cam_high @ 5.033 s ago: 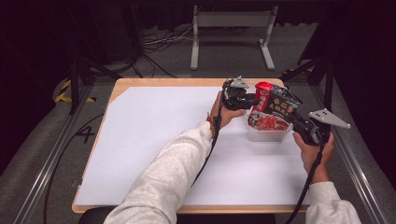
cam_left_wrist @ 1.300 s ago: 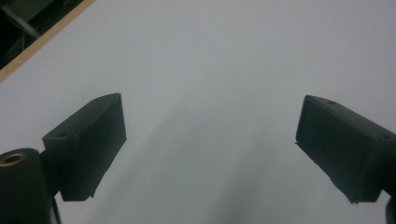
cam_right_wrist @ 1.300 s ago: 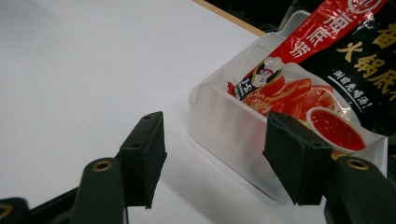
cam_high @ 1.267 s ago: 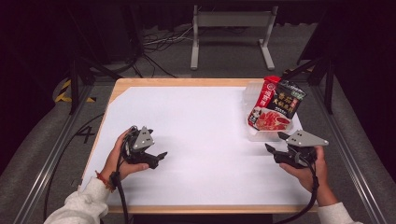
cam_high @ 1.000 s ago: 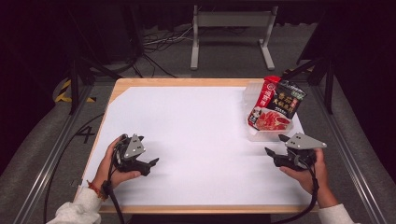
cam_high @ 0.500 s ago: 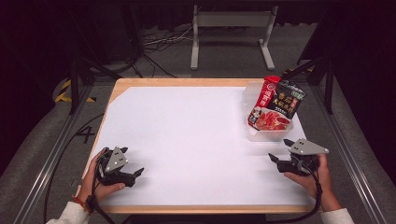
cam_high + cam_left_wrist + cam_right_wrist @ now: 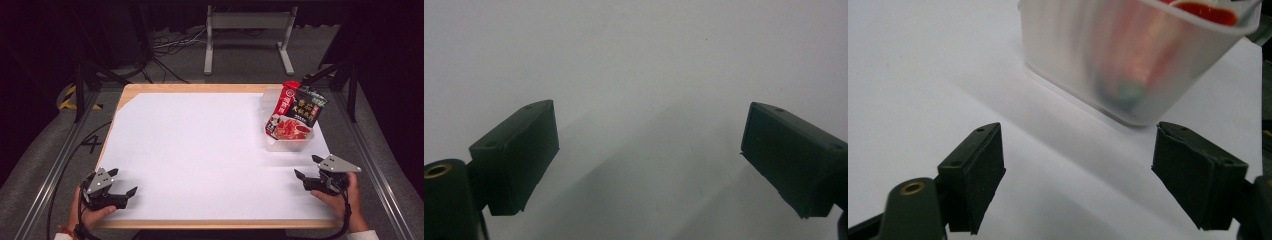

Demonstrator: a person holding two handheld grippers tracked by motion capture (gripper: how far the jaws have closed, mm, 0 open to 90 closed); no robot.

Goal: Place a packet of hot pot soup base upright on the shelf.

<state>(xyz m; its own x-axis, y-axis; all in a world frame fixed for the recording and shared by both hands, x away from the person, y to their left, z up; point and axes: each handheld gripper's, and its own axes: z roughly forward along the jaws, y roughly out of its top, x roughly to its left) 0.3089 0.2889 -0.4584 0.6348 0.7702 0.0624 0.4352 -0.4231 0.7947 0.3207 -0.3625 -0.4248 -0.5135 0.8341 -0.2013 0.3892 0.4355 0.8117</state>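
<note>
A red and black food pouch (image 7: 295,112) stands upright in a translucent plastic tub (image 7: 290,142), leaning toward its far wall, just ahead of the right tool (image 7: 309,175); nothing else shows inside. The pouch looks light, soft and crinkly, likely slippery film, so its flat top seal is probably the best hold. The thin tub (image 7: 1128,60) would likely slide or flex, so steady its rim. Both tools are released, empty; the left tool (image 7: 127,195) rests well away on the white bench (image 7: 200,150).

I see red-and-black snack packet (image 7: 295,112) standing upright, leaning slightly, inside translucent plastic tub (image 7: 289,143) at table's far right. Tub upright; packet top pokes above rim.
</note>
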